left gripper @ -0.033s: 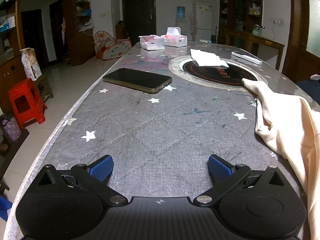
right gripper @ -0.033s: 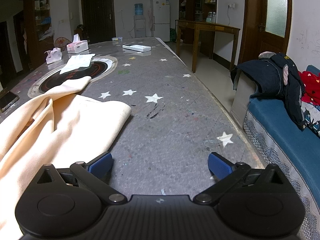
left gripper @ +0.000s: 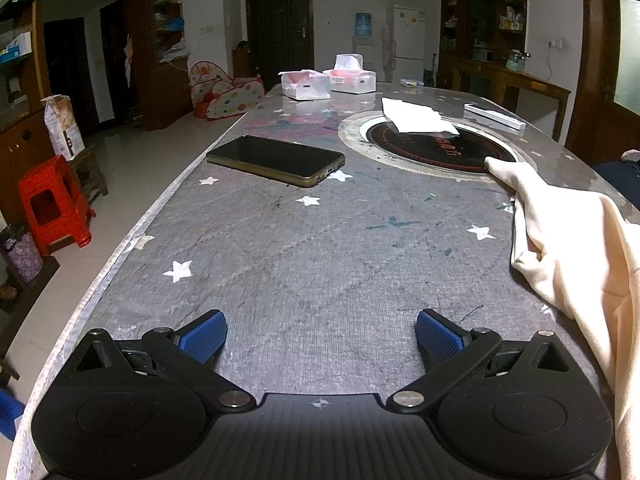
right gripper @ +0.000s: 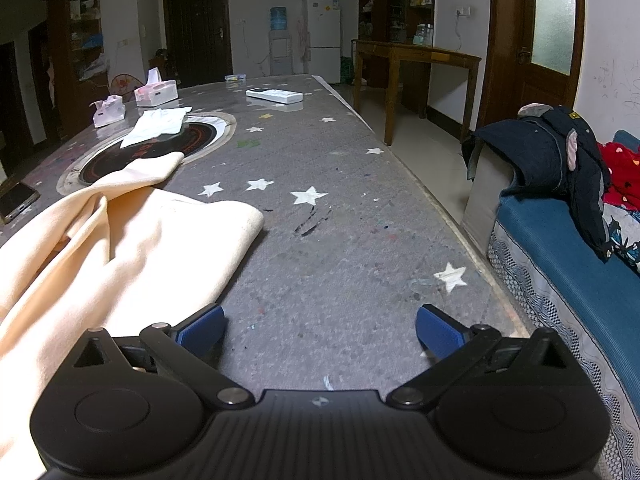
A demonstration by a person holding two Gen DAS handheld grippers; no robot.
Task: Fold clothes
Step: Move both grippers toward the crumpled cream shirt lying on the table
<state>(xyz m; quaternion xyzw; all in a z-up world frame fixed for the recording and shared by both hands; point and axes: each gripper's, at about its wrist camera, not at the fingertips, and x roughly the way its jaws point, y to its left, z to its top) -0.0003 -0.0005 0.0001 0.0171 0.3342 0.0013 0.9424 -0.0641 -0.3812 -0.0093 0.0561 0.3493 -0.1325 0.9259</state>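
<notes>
A cream garment (right gripper: 120, 248) lies crumpled on the grey star-patterned table (right gripper: 340, 240), with one sleeve reaching toward the round inset. In the left wrist view the same garment (left gripper: 580, 248) hangs along the right edge of the picture. My left gripper (left gripper: 320, 332) is open over bare table, to the left of the cloth, with nothing between its blue pads. My right gripper (right gripper: 320, 330) is open too. Its left pad (right gripper: 200, 330) sits just at the garment's near edge; whether it touches the cloth I cannot tell.
A dark phone (left gripper: 276, 160) lies left of a round black inset (left gripper: 440, 148) that bears a white paper (left gripper: 416, 118). Tissue boxes (left gripper: 306, 84) and a white remote (right gripper: 274, 95) sit farther back. A blue sofa with a dark jacket (right gripper: 560, 152) stands right of the table.
</notes>
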